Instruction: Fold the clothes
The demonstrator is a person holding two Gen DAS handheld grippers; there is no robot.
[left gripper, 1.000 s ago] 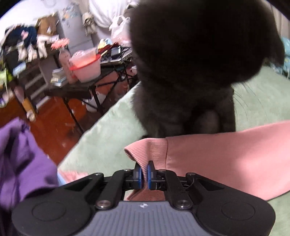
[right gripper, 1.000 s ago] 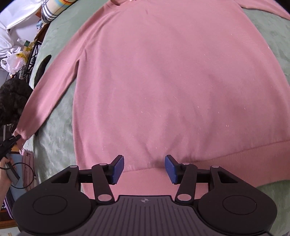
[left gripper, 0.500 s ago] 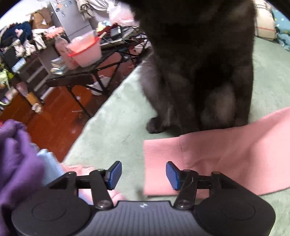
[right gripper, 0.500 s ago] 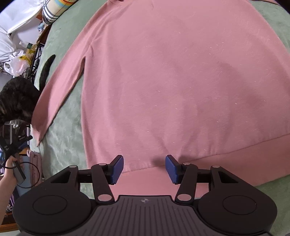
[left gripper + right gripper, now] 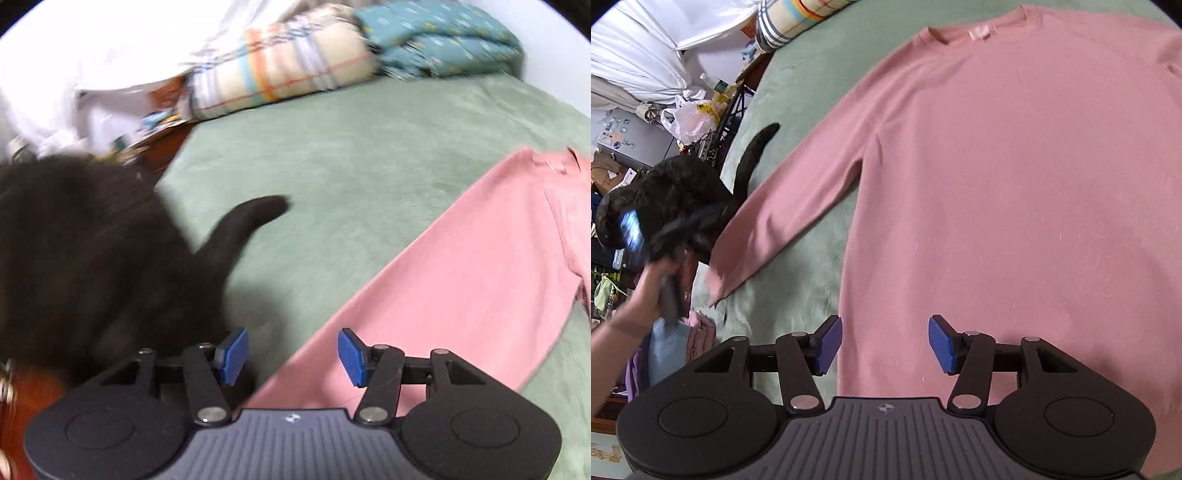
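Note:
A pink long-sleeved sweatshirt [image 5: 1015,177] lies flat on the green bed cover [image 5: 805,236], neck at the far end. Its left sleeve [image 5: 790,206] stretches out toward the bed edge; the same sleeve shows in the left wrist view [image 5: 461,280]. My right gripper [image 5: 884,345] is open and empty, hovering over the sweatshirt's lower left part. My left gripper [image 5: 291,356] is open and empty, above the sleeve near its cuff; it also shows blurred in the right wrist view [image 5: 661,236], beside the cat.
A black cat [image 5: 92,266] stands at the bed edge just left of the sleeve, tail raised; it also shows in the right wrist view [image 5: 683,192]. Pillows and a folded blanket [image 5: 280,70] lie at the bed's head. Folded clothes [image 5: 676,350] sit at the near left.
My left gripper let go of the sleeve cuff, opened, and swung right to face the bed. The cat turned away. My right gripper stayed open and drew back; more of the sweatshirt shows.

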